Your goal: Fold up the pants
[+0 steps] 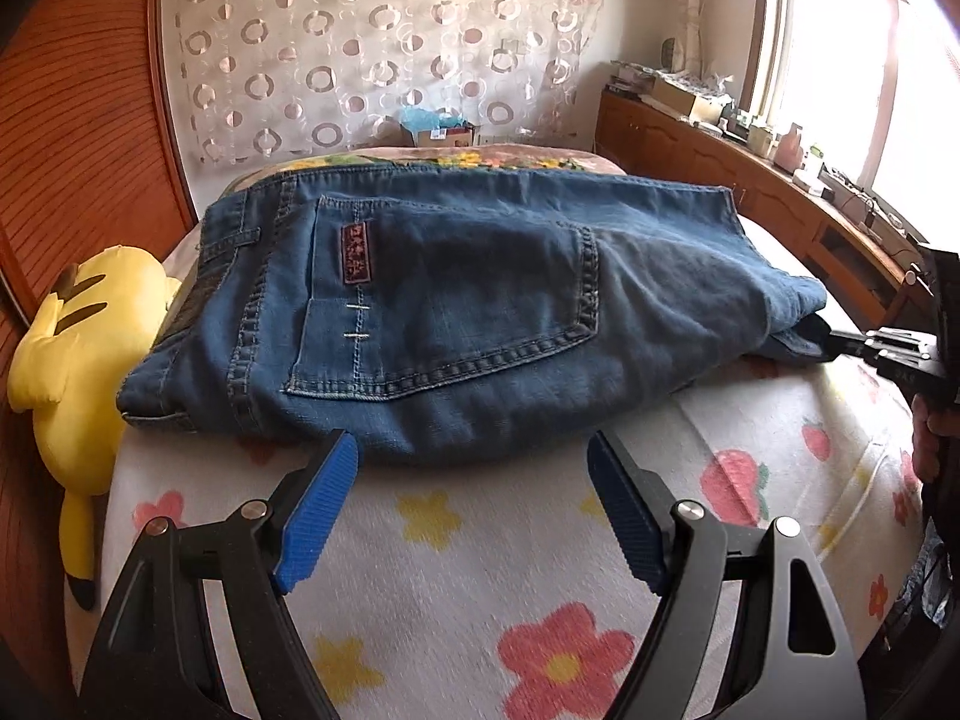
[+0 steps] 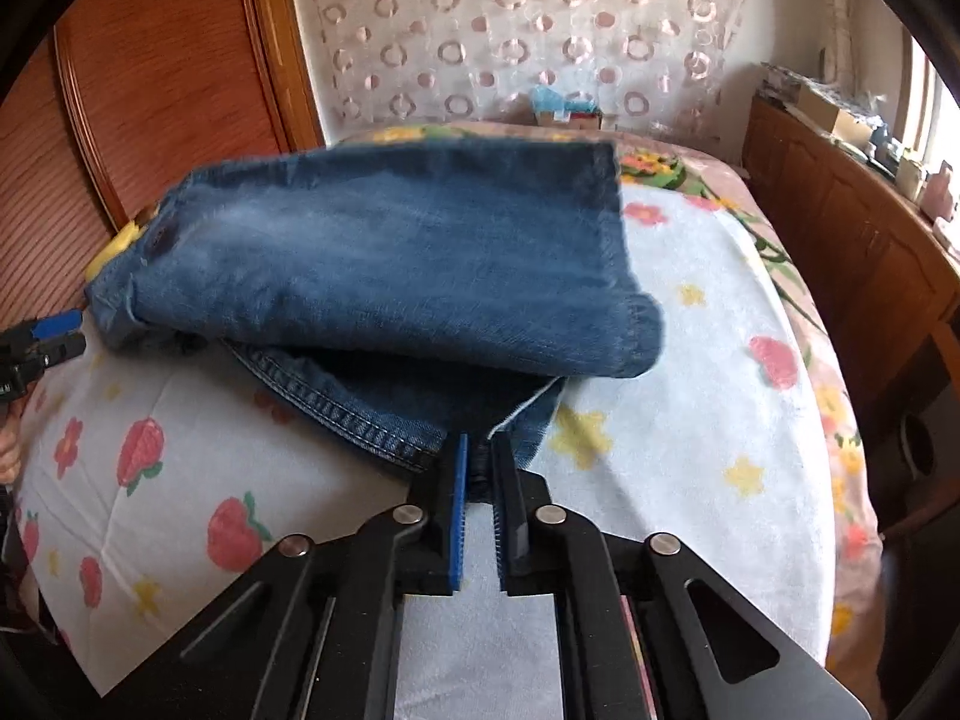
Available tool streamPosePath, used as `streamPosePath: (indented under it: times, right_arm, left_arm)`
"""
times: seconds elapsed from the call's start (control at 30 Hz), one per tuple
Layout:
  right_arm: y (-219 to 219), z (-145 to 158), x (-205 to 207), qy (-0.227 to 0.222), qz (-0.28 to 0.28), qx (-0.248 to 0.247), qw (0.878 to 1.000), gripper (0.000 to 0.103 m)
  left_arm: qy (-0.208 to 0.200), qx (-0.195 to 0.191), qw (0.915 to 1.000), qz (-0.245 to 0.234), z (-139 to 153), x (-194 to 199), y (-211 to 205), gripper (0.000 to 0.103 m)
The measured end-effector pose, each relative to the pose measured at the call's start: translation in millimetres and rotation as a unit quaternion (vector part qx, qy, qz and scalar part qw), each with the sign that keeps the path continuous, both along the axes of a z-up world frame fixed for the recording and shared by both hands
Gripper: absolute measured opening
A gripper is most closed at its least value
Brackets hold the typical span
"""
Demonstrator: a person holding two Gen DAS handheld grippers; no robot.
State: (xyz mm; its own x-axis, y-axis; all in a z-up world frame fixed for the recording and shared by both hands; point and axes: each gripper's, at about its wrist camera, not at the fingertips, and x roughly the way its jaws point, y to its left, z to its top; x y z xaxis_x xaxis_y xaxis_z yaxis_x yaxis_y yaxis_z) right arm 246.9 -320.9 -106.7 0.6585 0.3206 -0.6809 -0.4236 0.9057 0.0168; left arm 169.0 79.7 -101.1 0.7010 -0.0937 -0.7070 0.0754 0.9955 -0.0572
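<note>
I'm looking down from my left gripper (image 1: 471, 450), close to the jeans (image 1: 456, 306) | my right camera is looking from their other end | both are seeing the bed (image 2: 720, 312).

The yellow plush toy (image 2: 123, 240) at the left of the right wrist view is almost wholly hidden behind the jeans (image 2: 384, 252), whose upper layer is blurred. At the right edge of the left wrist view, the right gripper (image 1: 825, 341) is cut off, and the window (image 1: 852, 60) is washed out.
</note>
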Motion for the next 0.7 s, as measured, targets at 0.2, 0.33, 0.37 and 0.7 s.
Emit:
streamPosePath:
  times: [0.2, 0.33, 0.37, 0.7]
  right_arm:
    - [-44, 53, -28, -0.090, -0.045, 0.018, 0.995, 0.004]
    - [-68, 65, -37, -0.103, -0.066, 0.020, 0.992, 0.005]
    - [-72, 59, -34, -0.094, -0.068, 0.021, 0.993, 0.005]
    - [-79, -7, -10, 0.008, -0.085, 0.048, 0.995, 0.013]
  left_arm:
    - [-0.013, 0.011, 0.9998, 0.013, 12, -10, 7, 0.080]
    - [-0.020, 0.010, 0.9995, 0.025, 16, -13, 15, 0.080]
    - [-0.019, 0.009, 0.9994, 0.027, 16, -13, 17, 0.080]
    - [0.015, 0.023, 0.9982, 0.053, -15, -3, 35, 0.080]
